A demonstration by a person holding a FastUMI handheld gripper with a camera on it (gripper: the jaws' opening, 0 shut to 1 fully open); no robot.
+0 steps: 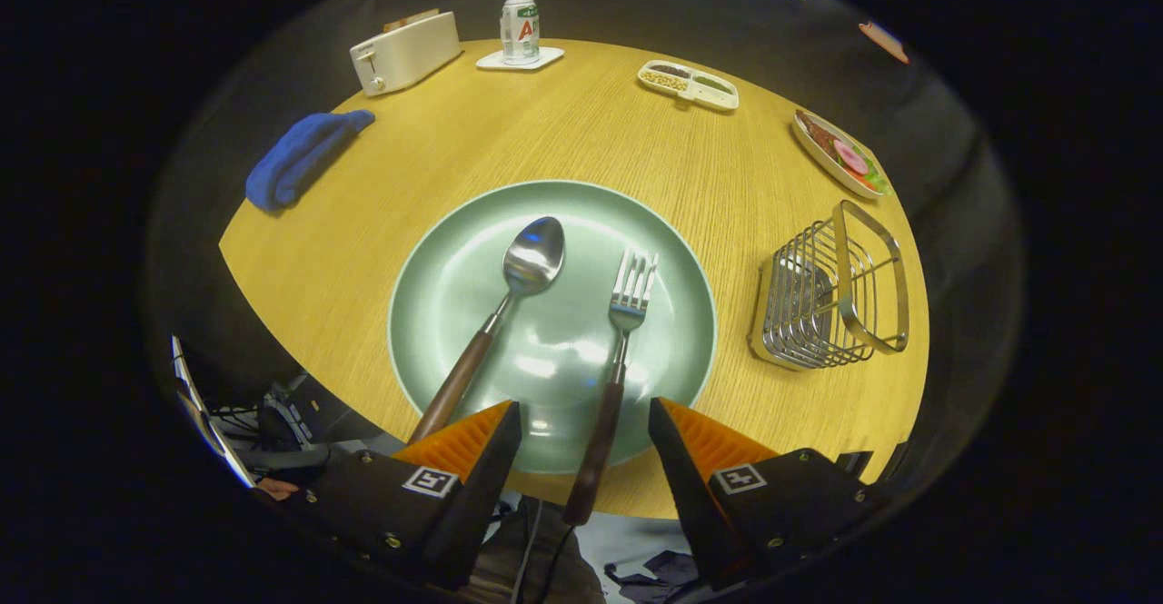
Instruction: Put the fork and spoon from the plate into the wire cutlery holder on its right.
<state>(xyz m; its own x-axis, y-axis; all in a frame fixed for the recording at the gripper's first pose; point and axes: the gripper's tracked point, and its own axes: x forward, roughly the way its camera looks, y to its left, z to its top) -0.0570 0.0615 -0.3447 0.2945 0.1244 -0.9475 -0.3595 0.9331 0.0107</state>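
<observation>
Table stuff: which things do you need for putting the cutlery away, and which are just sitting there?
Needed: fork, its handle between the open gripper fingers; spoon beside it; green plate under both; wire cutlery holder to the plate's right.

Just lying about: toaster, bottle on a coaster, blue cloth, snack tray, food dish.

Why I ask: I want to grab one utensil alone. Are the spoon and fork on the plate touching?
Apart. The gripper view shows bare green plate between the spoon and fork along their whole lengths. The open gripper straddles the fork's handle.
</observation>
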